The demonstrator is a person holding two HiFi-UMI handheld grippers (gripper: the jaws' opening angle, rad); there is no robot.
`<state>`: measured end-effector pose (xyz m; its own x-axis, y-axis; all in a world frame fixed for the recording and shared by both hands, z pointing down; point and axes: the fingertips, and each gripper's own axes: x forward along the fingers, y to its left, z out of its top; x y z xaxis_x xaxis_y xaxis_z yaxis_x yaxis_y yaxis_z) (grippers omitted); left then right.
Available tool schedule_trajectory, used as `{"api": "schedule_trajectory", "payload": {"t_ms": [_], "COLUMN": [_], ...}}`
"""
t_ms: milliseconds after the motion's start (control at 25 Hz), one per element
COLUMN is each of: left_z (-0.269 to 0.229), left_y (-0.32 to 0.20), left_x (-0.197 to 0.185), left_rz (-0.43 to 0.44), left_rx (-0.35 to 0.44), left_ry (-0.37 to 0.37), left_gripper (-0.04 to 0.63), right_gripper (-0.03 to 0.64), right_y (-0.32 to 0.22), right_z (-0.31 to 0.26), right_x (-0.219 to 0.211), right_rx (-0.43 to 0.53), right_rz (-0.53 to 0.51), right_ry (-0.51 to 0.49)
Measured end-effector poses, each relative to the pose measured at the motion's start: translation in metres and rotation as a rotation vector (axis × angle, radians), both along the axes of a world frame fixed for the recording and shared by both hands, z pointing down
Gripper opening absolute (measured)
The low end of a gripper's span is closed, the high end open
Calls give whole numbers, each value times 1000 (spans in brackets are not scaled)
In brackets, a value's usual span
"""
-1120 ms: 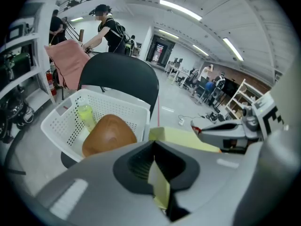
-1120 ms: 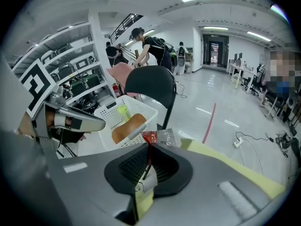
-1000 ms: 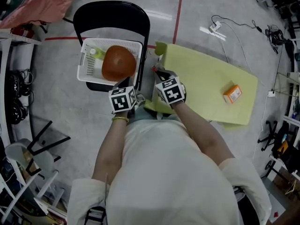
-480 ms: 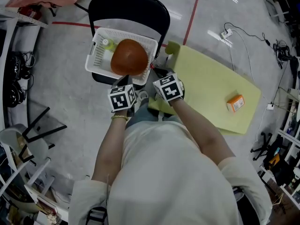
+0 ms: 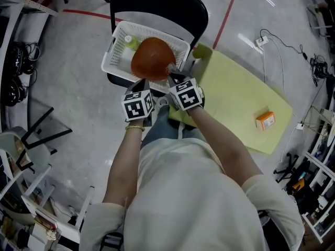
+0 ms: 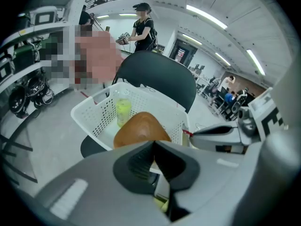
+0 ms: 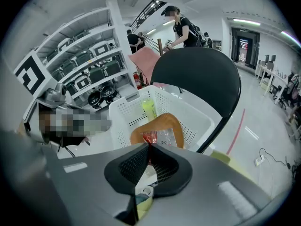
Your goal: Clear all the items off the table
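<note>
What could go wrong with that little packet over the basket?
The right gripper pinches the packet only by its edge, so it could slip early and miss the white basket. The rounded brown bowl fills much of the basket, so the packet might slide off it.

Yellow-green table (image 5: 235, 98) at right, carrying one small orange box (image 5: 265, 120) near the far right edge. Just beside the table's left corner, black chair (image 5: 157, 4) bearing a white perforated basket (image 5: 114, 52) on the seat. Underneath, grey floor (image 5: 68, 103) crossed by a red line (image 5: 227, 14), white cable (image 5: 263, 38) lying loose.
</note>
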<state>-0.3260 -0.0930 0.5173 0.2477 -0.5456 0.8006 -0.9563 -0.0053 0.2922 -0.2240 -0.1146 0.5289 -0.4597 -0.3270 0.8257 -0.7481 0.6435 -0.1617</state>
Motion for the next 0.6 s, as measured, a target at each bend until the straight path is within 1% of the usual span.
{"api": "schedule_trajectory", "payload": {"t_ms": [240, 440, 600], "left_z": [10, 15, 15], "left_y": [-3, -7, -10], "left_x": [-15, -23, -27], "left_rz": [-25, -47, -48], "left_rx": [-11, -17, -15], "left_ry": [6, 8, 7], "left_gripper": [9, 9, 9], "right_gripper": [15, 15, 24], "right_y": [-5, -9, -12], "right_z": [14, 20, 20], "right_x": [-20, -28, -33], "right_rx": [-21, -35, -44], "right_rz": [-11, -25, -25], "right_ry": [-4, 4, -6]}}
